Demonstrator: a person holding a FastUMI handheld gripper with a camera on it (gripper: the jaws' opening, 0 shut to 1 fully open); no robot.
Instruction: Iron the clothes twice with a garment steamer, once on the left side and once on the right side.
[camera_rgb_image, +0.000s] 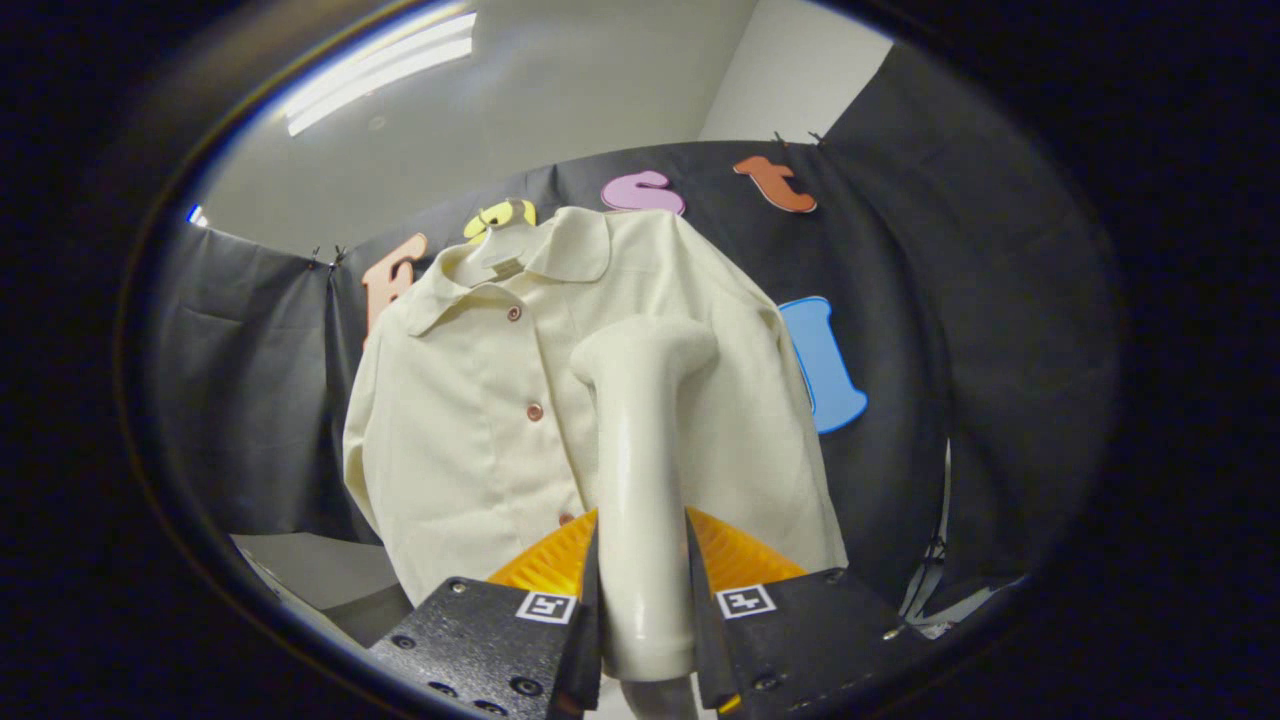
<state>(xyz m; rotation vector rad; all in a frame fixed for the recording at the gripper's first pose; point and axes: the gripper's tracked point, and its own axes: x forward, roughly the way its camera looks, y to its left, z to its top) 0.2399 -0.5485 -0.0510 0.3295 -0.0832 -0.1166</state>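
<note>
Hanging against the booth's black cloth wall (250, 400), a cream button-front shirt (470, 420) faces the camera, its collar (570, 245) at the top and a row of small reddish-brown buttons (534, 411) running down its placket. The hand-held gripper (642, 610) pinches the pale handle of a garment steamer (640, 450), one finger pressing on each side of the shaft near its lower end. The steamer rises upright from between the fingers, and its broader, fabric-covered head (645, 345) sits in front of the shirt just beside the button row, on the side of the blue-letter wall panel; whether the head touches the cloth cannot be told. An orange ribbed part (545, 565) shows behind the fingers on both sides of the handle. A light table (300, 565) surface lies below the shirt's hem, and a ceiling lamp (380, 65) glows overhead.
</note>
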